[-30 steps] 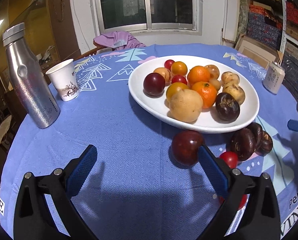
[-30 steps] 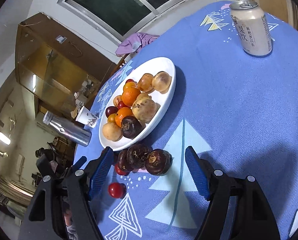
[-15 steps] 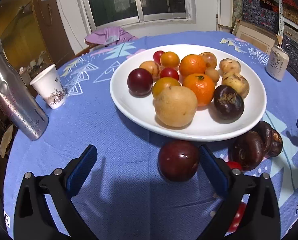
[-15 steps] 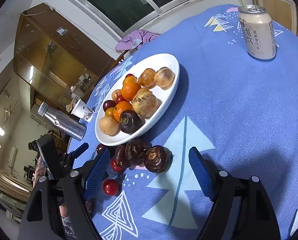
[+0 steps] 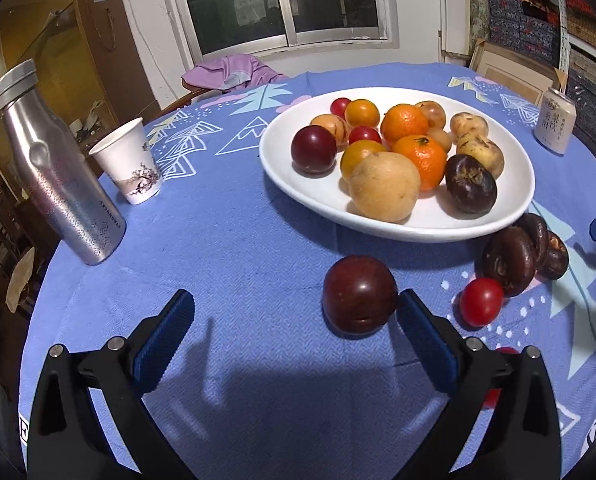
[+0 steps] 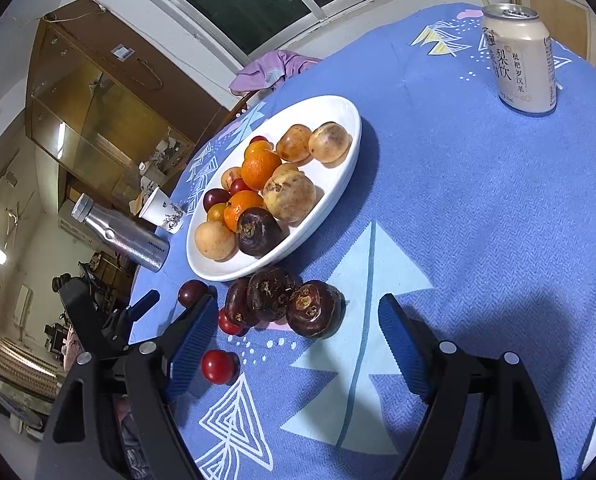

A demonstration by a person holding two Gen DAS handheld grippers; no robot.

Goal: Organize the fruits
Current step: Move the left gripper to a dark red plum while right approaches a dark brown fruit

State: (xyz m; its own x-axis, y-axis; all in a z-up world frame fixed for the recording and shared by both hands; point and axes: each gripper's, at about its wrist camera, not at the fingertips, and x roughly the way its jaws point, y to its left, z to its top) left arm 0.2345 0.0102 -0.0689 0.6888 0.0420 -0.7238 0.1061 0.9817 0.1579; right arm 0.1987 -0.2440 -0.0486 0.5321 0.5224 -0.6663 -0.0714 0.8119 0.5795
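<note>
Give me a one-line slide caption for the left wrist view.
Open left tongs approach a dark red plum on the blue tablecloth, in front of the white plate of mixed fruit.

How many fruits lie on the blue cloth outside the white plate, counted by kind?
dark red plum: 1
dark brown fruits: 3
small red tomatoes: 2
Total on the cloth: 6
</note>
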